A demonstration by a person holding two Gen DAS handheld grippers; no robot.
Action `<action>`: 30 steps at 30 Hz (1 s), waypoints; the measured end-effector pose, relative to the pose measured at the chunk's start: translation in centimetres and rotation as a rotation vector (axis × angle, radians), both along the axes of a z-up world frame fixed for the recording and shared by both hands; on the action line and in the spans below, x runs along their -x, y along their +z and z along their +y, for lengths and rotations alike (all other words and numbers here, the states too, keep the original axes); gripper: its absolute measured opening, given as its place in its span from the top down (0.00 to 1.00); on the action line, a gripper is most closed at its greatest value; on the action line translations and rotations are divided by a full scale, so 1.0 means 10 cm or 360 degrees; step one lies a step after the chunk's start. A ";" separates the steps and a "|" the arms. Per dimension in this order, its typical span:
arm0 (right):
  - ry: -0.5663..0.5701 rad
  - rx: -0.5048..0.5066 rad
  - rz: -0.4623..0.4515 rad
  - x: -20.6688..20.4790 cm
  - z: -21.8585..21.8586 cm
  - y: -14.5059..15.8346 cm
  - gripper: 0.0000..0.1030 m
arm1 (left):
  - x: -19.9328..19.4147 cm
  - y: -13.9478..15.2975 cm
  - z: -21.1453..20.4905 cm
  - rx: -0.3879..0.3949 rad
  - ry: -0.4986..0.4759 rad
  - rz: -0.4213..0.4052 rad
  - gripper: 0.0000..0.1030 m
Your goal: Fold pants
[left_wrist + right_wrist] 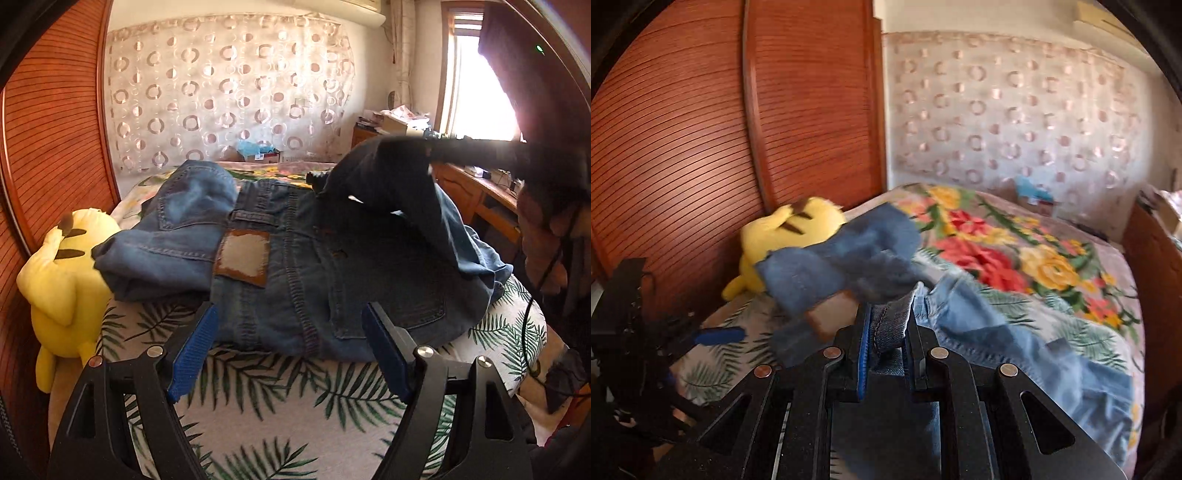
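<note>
Blue denim pants (295,273) lie on the bed, waist and back pocket toward me, with a tan leather patch (243,258) on the waistband. A leg is folded over at the left. My left gripper (291,321) is open and empty, its blue pads just short of the waist edge. My right gripper (888,321) is shut on a hemmed edge of the pants (890,325) and lifts it above the bed. In the left wrist view the right gripper (424,151) shows as a dark blur holding raised denim. In the right wrist view the left gripper (716,336) sits low at the left.
A yellow plush toy (62,284) lies at the bed's left edge against a slatted wooden wardrobe (48,122). The bed has a leaf-print sheet (280,406) and a floral blanket (1015,251). A wooden desk (476,192) and a window stand at the right.
</note>
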State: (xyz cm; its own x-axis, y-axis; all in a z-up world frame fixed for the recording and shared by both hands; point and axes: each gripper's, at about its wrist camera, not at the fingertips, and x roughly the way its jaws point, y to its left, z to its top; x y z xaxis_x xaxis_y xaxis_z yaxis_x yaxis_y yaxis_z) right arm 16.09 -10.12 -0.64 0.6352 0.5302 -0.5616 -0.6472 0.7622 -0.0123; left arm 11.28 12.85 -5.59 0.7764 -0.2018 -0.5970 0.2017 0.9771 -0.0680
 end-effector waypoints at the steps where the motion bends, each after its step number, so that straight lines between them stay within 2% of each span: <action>1: 0.0015 0.0020 0.0037 -0.02 0.05 -0.07 0.85 | 0.00 -0.01 0.03 -0.0001 0.0007 0.0005 0.22; 5: 0.0032 0.0070 0.0124 -0.15 0.07 -0.23 0.79 | -0.02 -0.06 0.08 -0.0002 0.0023 0.0022 0.22; 10: -0.0001 0.0028 0.0112 -0.23 -0.09 -0.13 0.61 | -0.09 -0.08 0.02 0.0002 0.0015 0.0028 0.22; 13: -0.0060 0.0013 0.0082 -0.16 -0.27 -0.10 0.60 | -0.11 -0.07 -0.05 0.0009 -0.0003 0.0030 0.22; 18: -0.0192 0.0044 0.0064 0.13 -0.62 -0.25 0.59 | -0.23 -0.13 -0.22 0.0001 -0.0056 0.0048 0.22; 20: -0.0267 0.0063 0.0070 0.17 -0.77 -0.37 0.59 | -0.28 -0.17 -0.29 -0.0001 -0.0087 0.0067 0.29; 24: -0.0388 0.0074 0.0127 0.30 -1.08 -0.53 0.59 | -0.40 -0.27 -0.43 -0.0025 -0.0133 0.0120 0.50; 28: -0.0459 0.0078 0.0171 0.43 -1.24 -0.64 0.59 | -0.50 -0.38 -0.51 -0.0078 -0.0127 0.0183 0.55; 29: -0.0462 0.0079 0.0179 0.46 -1.26 -0.65 0.59 | -0.51 -0.40 -0.52 -0.0086 -0.0124 0.0192 0.57; 30: -0.0458 0.0078 0.0193 0.48 -1.27 -0.66 0.59 | -0.53 -0.41 -0.53 -0.0092 -0.0126 0.0197 0.66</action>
State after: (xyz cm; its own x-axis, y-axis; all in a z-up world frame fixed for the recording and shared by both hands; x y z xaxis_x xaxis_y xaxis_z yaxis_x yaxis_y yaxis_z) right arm 11.28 -22.78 -7.21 0.6822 0.3088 -0.6627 -0.4040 0.9147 0.0104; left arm 16.53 7.60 -9.71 0.6791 -0.2217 -0.6998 0.2716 0.9615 -0.0410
